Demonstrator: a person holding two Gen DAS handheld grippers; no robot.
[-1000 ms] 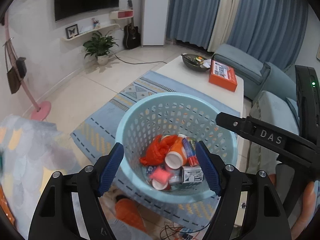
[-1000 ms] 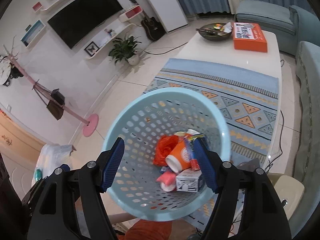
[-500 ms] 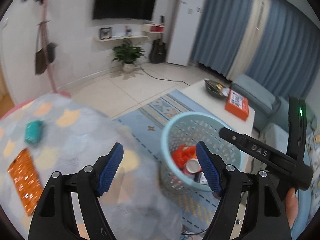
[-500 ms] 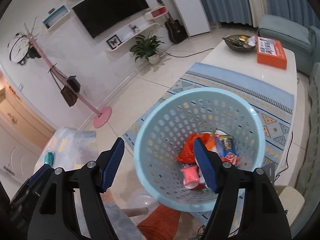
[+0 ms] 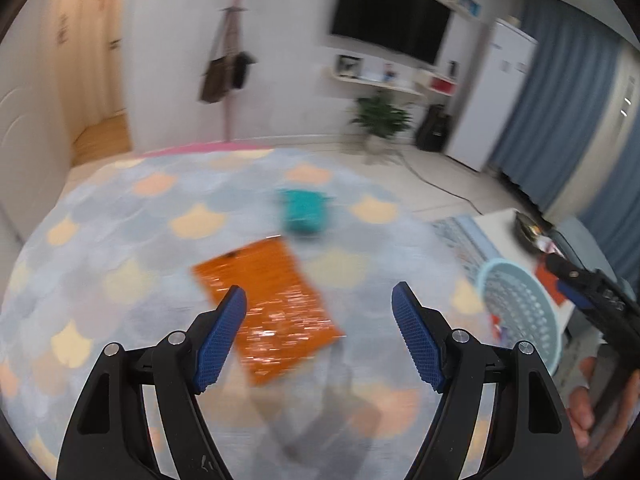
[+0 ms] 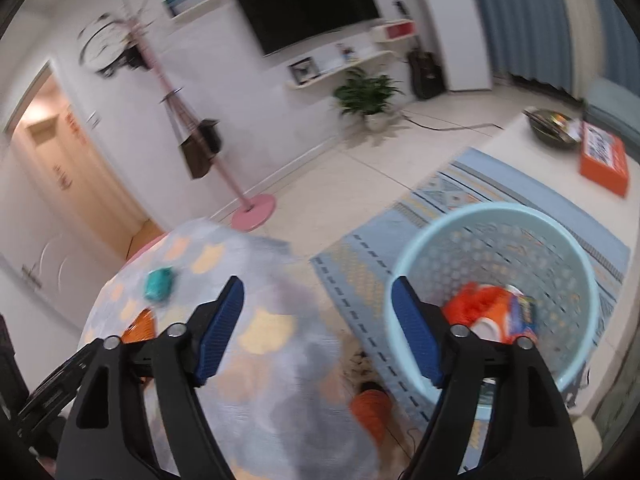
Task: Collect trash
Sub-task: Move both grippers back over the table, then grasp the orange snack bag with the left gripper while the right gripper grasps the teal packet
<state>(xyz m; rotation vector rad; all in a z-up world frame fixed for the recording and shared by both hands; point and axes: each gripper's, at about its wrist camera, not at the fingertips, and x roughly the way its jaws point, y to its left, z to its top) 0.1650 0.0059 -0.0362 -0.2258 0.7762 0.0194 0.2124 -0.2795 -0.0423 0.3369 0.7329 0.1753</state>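
An orange foil wrapper (image 5: 270,304) lies flat on the round table with the pastel scalloped cloth (image 5: 120,240), with a crumpled teal packet (image 5: 305,212) beyond it. My left gripper (image 5: 319,338) hovers open above the wrapper's near end, nothing between its fingers. The light blue perforated basket (image 6: 496,296) stands on the floor to the right with orange and red trash inside. My right gripper (image 6: 318,330) is opening, empty, over the gap between table and basket. The teal packet (image 6: 159,284) and an edge of the orange wrapper (image 6: 140,326) show in the right wrist view too.
A white coffee table (image 6: 516,148) with an orange box (image 6: 604,158) and a dark bowl (image 6: 554,126) stands past the patterned blue rug (image 6: 440,196). A pink coat stand (image 6: 252,206), potted plant (image 6: 366,94) and wall TV are behind. A hand (image 5: 588,412) holds the right gripper.
Both views swung left from the basket to the clothed table. The orange wrapper and teal packet now sit ahead of the left gripper; the basket slid to the right.
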